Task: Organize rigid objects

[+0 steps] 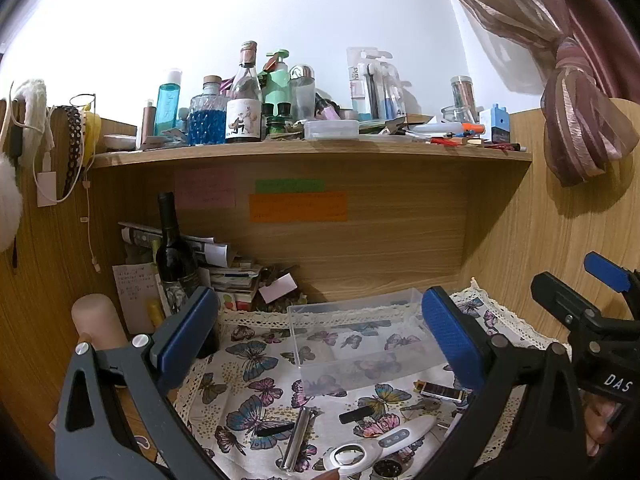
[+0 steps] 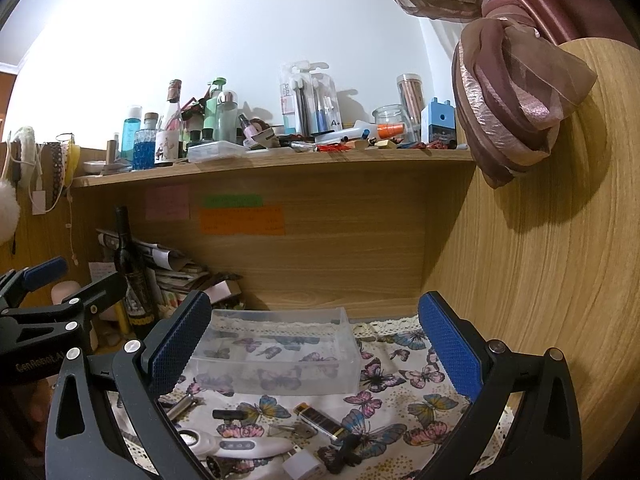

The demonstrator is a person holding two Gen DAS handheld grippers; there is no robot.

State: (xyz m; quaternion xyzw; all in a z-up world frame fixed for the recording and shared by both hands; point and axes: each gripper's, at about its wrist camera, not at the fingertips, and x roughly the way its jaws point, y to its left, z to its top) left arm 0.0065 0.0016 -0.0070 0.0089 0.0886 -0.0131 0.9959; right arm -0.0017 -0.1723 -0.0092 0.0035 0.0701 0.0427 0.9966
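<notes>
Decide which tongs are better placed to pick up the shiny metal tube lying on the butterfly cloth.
Probably the left tongs: open, with the metal tube lying near the middle of their view. For the right tongs, also open, the tube sits off behind their left finger.

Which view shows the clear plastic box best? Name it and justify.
Right wrist view: the clear plastic box sits centred between the open fingers, all four walls visible. The left wrist view shows the box too, partly hidden by its right finger.

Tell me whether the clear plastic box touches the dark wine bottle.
Apart. The right wrist view shows butterfly cloth and clutter between the clear plastic box and the dark wine bottle.
</notes>
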